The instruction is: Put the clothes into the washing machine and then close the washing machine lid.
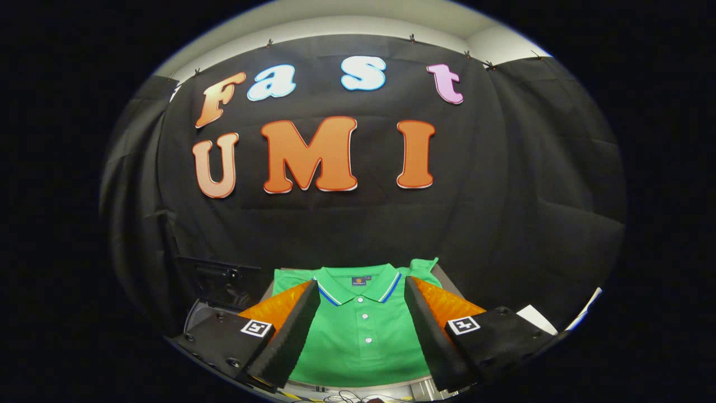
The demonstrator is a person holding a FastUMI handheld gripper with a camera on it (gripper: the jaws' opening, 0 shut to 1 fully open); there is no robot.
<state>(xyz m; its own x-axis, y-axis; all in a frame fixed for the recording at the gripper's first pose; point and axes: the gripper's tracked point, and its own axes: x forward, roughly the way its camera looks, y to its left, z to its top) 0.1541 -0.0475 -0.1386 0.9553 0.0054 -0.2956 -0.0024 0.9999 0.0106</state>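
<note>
A green polo shirt [363,330] with a blue-and-white trimmed collar lies flat, collar pointing away from me, on a grey surface. My gripper [362,291] hovers above it, open, with a wide gap between the fingers and nothing held. The shirt's placket and buttons show in the gap between the two fingers [288,330]. To the left, beyond the left finger, the washing machine [221,285] shows as a dark raised lid and a curved pale rim; its inside is hidden.
The grey surface [447,280] under the shirt ends close to the black cloth wall behind it. A white sheet [534,318] lies to the right of the right finger. Cables [358,398] lie at the near edge below the shirt.
</note>
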